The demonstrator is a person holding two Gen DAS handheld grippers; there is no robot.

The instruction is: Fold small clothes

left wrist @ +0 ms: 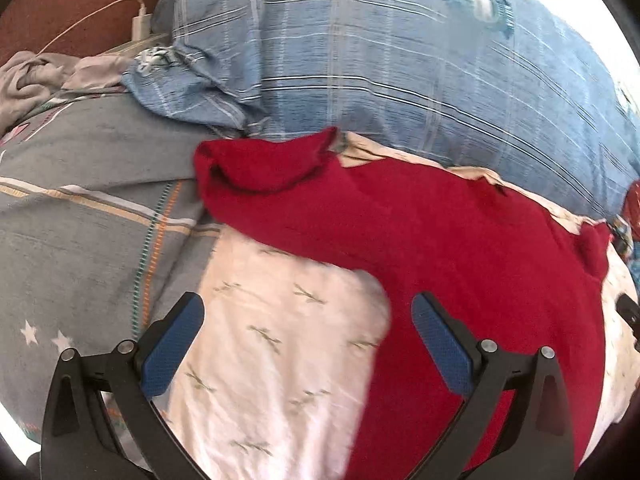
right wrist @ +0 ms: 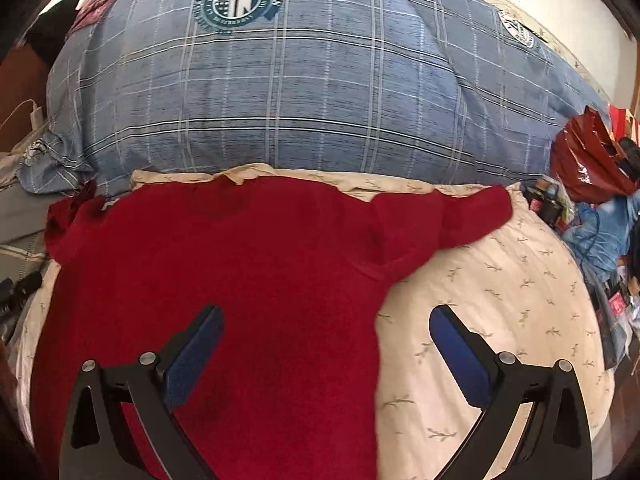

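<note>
Red sweater [right wrist: 224, 264] flat beneath both spread hand-held grippers, ungrasped.

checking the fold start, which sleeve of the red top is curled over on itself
The left-hand sleeve, by the grey striped bedding; its cuff is curled over, while the right-hand sleeve lies flat.

Black forked jaws with textured blue pads [left wrist: 442, 350] and round silver pivot screws [right wrist: 505, 358].
</note>
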